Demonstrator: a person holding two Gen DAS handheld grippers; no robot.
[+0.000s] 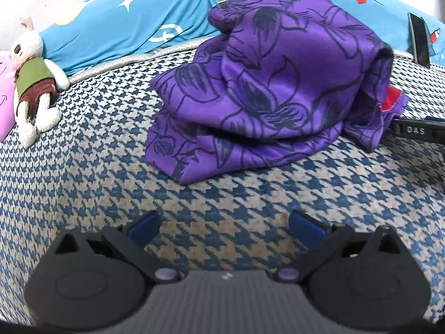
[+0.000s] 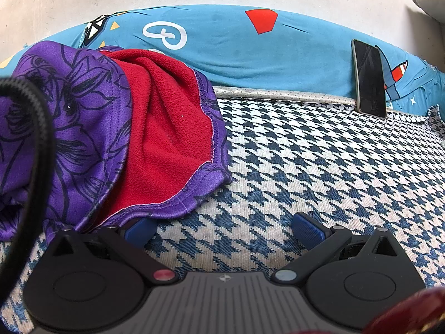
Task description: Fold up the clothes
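left gripper: spread wide, empty, over houndstooth cover | right gripper: spread wide, empty, just beside garment hem | purple floral garment: heaped mid-bed, red lining showing | beyond: blue pillow, phone leaning on it, stuffed rabbit far left

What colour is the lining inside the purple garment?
Red fleece lining, inside the purple floral garment; clearest in the right wrist view.

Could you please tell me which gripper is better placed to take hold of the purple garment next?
Right, probably. The right gripper is open with one of its fingers at the purple garment's hem, while the open left gripper sits back over bare houndstooth cover.
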